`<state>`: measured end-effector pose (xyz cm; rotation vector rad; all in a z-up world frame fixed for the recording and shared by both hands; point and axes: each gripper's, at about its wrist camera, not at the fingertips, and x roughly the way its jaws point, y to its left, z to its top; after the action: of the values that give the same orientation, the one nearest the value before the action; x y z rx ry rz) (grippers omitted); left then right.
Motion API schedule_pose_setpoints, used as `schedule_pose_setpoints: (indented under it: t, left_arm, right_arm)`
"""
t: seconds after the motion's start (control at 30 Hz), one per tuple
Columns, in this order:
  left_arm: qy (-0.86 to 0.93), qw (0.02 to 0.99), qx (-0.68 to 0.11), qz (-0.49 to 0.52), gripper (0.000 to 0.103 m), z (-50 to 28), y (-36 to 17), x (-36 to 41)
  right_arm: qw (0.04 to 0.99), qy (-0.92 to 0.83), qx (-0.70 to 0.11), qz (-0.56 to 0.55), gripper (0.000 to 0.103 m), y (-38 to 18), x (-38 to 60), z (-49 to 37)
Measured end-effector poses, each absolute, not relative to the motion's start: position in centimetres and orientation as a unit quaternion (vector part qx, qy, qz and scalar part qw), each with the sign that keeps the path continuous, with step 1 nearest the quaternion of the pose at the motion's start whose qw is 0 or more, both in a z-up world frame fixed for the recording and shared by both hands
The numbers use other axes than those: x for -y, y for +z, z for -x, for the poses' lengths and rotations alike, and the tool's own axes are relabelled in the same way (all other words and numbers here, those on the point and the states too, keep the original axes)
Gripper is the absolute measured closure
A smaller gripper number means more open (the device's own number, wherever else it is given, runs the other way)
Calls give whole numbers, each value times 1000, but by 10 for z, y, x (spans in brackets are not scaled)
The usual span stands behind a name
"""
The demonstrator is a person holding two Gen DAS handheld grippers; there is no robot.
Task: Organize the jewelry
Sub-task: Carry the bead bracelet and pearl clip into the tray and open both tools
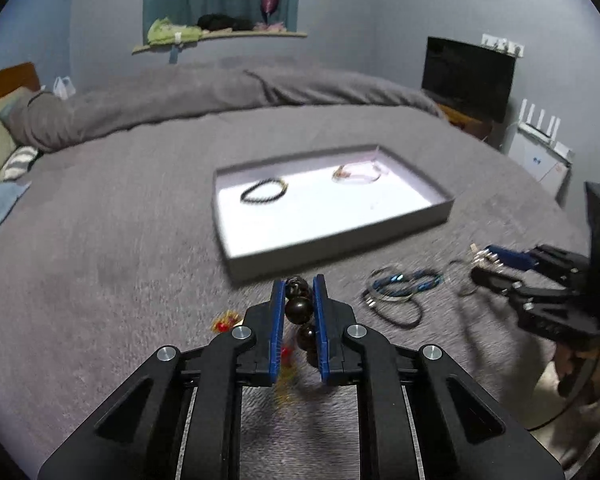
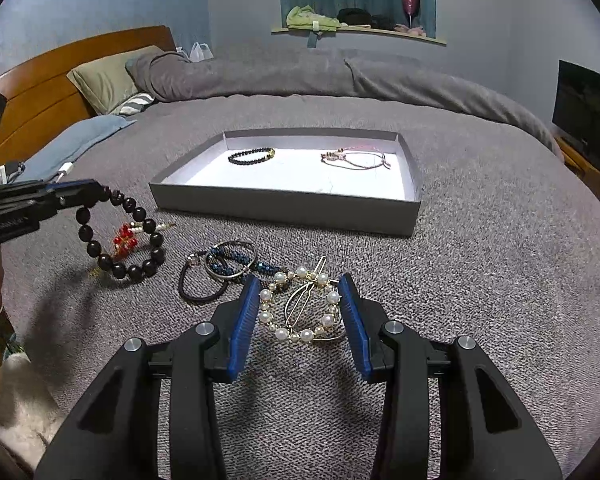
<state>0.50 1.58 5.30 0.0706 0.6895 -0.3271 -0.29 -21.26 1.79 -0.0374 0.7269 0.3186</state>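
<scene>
My left gripper [image 1: 299,284] is shut on a bracelet of large dark beads [image 1: 299,309], which hangs above the grey bedspread. The right wrist view shows that bracelet [image 2: 134,273] dangling as a ring from the left gripper [image 2: 94,192]. My right gripper [image 2: 299,280] is open and low over the bed, its blue pads either side of a pearl bracelet [image 2: 281,334] and a gold hair clip [image 2: 300,304] that lie flat. A shallow grey tray [image 2: 284,208] further back holds a small black bead bracelet [image 2: 251,156] and a pink cord bracelet [image 2: 356,159].
A red bead piece [image 2: 125,237] lies under the hanging bracelet. Black hair ties and a blue bracelet [image 2: 220,272] lie left of the pearls. A folded grey duvet [image 2: 300,76] crosses the back; pillows and a wooden headboard [image 2: 60,76] stand at left.
</scene>
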Motion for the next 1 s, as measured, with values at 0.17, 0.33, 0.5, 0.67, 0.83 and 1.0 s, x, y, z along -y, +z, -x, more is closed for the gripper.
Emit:
schedule_pose_setpoints:
  t: [0.17, 0.33, 0.5, 0.67, 0.83, 1.0]
  left_arm:
    - [-171, 932, -315, -47, 88, -2, 74, -7]
    - [-170, 940, -290, -58, 88, -8, 96, -5]
    - [-170, 946, -271, -62, 88, -26, 115, -4]
    - [-161, 947, -264, -81, 88, -56, 124, 8]
    - [-165, 944, -280, -64, 88, -93, 119, 12]
    - [-210, 929, -303, -34, 88, -125, 103, 26]
  right_arm:
    - [918, 162, -361, -3, 62, 21, 219, -4]
    - [924, 159, -346, -12, 62, 39, 228, -16]
    - [930, 149, -335, -9, 62, 54, 233, -35]
    - [936, 134, -326, 5, 62, 65, 235, -63]
    - [936, 117, -332, 11, 62, 60, 235, -95]
    - [927, 108, -360, 5, 62, 37, 231, -129]
